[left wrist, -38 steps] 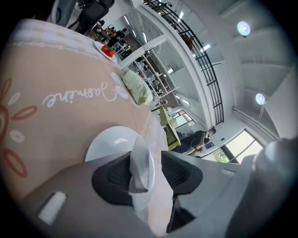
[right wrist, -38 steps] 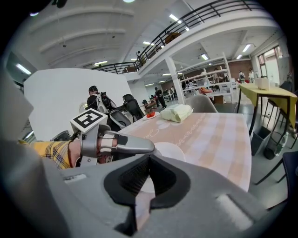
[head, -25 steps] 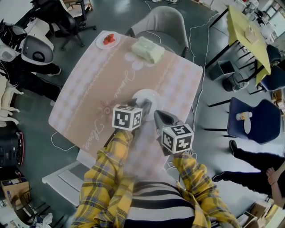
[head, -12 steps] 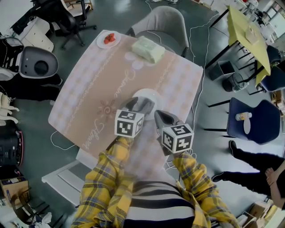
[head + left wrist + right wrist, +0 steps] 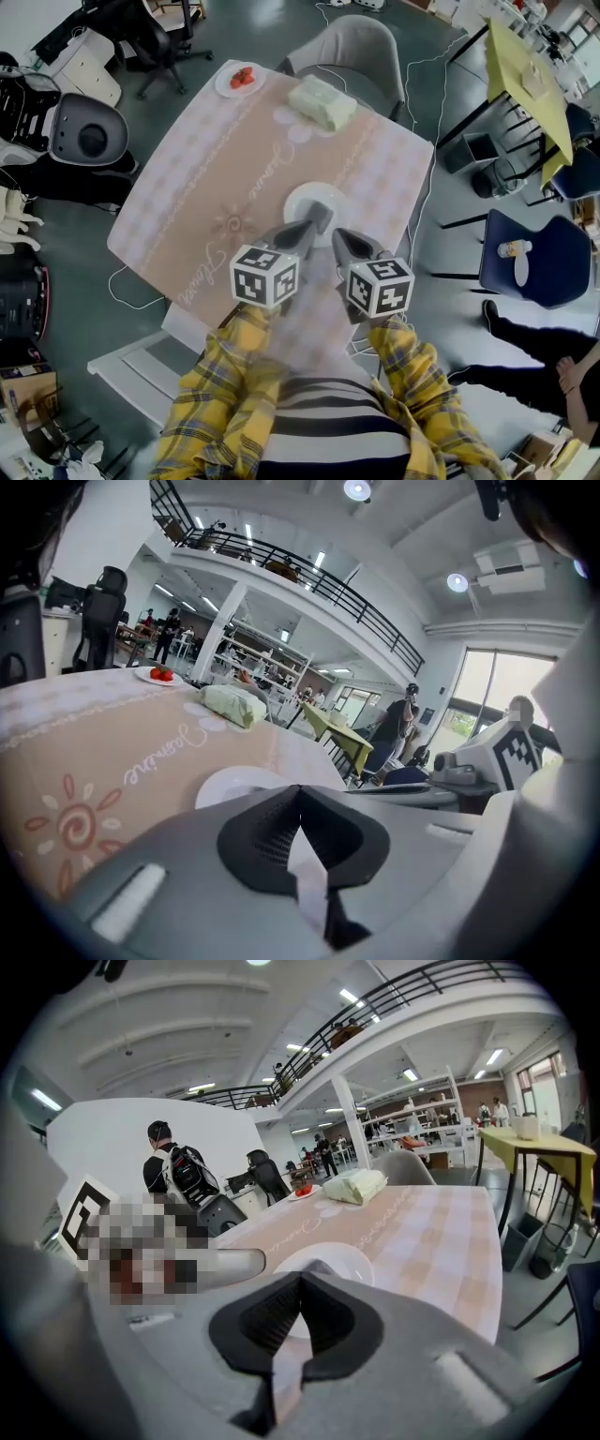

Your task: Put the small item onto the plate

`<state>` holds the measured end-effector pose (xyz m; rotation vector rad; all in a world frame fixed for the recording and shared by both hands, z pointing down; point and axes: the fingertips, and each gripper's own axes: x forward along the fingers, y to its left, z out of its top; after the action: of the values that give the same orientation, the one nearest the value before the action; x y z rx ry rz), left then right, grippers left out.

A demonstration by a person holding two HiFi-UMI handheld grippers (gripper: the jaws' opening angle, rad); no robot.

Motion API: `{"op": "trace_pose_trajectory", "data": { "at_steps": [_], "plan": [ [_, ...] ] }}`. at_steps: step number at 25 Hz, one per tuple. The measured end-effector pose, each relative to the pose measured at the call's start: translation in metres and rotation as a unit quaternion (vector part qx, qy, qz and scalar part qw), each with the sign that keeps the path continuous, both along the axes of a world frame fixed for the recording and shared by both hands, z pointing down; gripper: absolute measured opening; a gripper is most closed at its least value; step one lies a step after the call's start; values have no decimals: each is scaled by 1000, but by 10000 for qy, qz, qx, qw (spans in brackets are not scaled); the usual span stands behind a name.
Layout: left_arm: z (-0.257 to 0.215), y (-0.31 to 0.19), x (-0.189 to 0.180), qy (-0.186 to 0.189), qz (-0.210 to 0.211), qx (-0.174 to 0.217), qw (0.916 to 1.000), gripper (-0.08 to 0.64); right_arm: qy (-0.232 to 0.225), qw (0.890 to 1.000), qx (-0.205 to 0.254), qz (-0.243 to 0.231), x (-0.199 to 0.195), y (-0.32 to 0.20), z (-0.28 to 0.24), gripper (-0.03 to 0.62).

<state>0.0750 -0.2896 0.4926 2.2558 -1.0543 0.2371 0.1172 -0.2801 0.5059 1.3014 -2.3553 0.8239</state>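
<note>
left claw (image 5: 300,794) and right claw (image 5: 300,1279) are closed on nothing, by the white plate (image 5: 298,199) at centre. the likely small item, red fruit (image 5: 242,77) at upper left, is judged light and soft; its sides should be pinched gently.

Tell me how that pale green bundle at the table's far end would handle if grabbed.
The pale green bundle looks puffy with rounded edges, so it would probably squash when squeezed. It lies flat and wide on the tablecloth, so rolling or tipping seems unlikely. Likely light for its bulk.
</note>
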Motion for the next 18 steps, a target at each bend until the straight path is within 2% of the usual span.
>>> {"op": "trace_pose_trajectory", "data": {
  "at_steps": [7,18],
  "plan": [
    [-7,30,-4,136,78,-90,9998,3,56,9999,90,-35,0,12,-9,-3],
    [-8,72,-16,171,-54,-140,9997,3,190,9998,90,15,7,48,-11,-3]
  ]
}}
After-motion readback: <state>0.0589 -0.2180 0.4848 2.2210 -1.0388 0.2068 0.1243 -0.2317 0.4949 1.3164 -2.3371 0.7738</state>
